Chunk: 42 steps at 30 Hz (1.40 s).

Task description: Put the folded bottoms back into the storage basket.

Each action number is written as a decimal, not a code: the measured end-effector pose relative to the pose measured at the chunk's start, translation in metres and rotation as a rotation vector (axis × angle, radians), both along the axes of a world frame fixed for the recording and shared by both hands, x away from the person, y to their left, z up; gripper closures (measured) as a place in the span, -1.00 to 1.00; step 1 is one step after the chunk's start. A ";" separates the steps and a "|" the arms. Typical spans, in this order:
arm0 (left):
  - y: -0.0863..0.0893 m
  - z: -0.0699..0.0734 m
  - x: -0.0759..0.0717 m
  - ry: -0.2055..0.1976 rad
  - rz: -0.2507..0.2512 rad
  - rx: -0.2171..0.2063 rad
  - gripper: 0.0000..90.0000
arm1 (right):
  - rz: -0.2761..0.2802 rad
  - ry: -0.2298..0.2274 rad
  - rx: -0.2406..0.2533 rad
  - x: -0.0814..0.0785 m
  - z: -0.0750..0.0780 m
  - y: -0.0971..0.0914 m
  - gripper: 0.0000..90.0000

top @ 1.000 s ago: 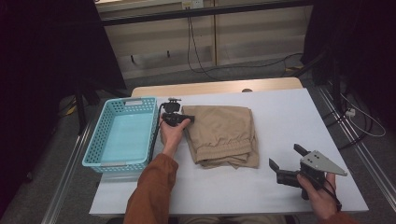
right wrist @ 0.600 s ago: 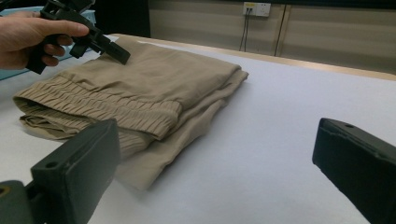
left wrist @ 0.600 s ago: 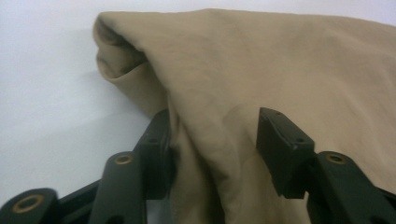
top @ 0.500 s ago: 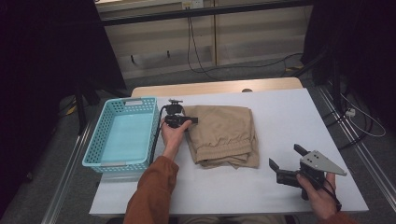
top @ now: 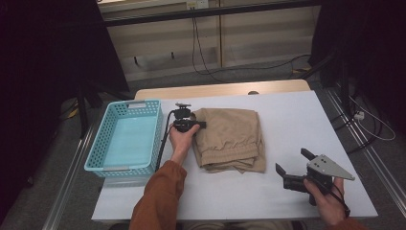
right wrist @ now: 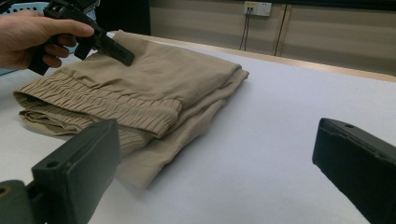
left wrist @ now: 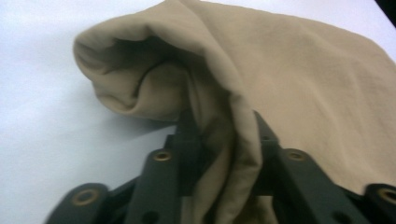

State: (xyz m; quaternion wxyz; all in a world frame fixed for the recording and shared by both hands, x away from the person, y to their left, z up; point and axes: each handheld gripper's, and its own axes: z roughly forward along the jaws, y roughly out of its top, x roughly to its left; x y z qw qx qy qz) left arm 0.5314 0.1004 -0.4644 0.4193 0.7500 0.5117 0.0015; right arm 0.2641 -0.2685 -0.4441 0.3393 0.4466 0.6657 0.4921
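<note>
A folded tan garment [top: 232, 139] lies in the middle of the white table [top: 297, 115]. My left gripper [top: 201, 125] is at the garment's far left corner. Its jaws have just been closing and now pinch a raised fold of the cloth [left wrist: 303, 84], seen close up in the left gripper view around the gripper [left wrist: 219, 126]. The right gripper view shows that hand and left gripper [right wrist: 116, 51] on top of the garment [right wrist: 154, 79]. My right gripper [top: 293, 161] rests near the table's front right, open, apart from the garment, with nothing between its fingers [right wrist: 74, 163].
A light blue plastic basket [top: 103, 143] stands at the table's left edge, beside the left hand, with nothing in it. A black cable trails from the left gripper along the basket's right side. Bare table lies between the garment and the right gripper.
The left gripper has slid a little to the right onto the garment's corner and its jaws have closed on the cloth. The right gripper has stayed where it was.
</note>
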 end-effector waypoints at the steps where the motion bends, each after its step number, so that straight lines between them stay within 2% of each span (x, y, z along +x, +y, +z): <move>1: 0.001 0.000 -0.001 -0.003 -0.003 -0.010 0.77 | 0.001 -0.001 -0.001 0.000 0.000 0.000 -0.97; 8: 0.003 0.006 -0.004 -0.030 0.032 -0.054 0.85 | -0.005 0.000 0.002 0.000 0.000 -0.001 -0.97; 17: 0.004 0.022 -0.007 -0.091 0.030 -0.092 0.86 | -0.005 -0.003 0.002 0.000 0.000 -0.001 -0.97; 25: 0.004 0.029 -0.010 -0.110 0.031 -0.126 0.87 | -0.007 -0.003 0.004 0.000 0.000 -0.001 -0.97; 33: 0.004 0.041 -0.013 -0.140 0.013 -0.130 0.87 | -0.011 0.001 0.011 0.000 0.000 -0.001 -0.97; 37: 0.002 0.048 -0.016 -0.193 -0.008 -0.094 0.87 | -0.012 0.000 0.010 0.000 0.000 -0.001 -0.97; 42: 0.001 0.053 -0.018 -0.211 -0.006 -0.104 0.88 | -0.013 -0.003 0.009 0.000 0.000 -0.001 -0.97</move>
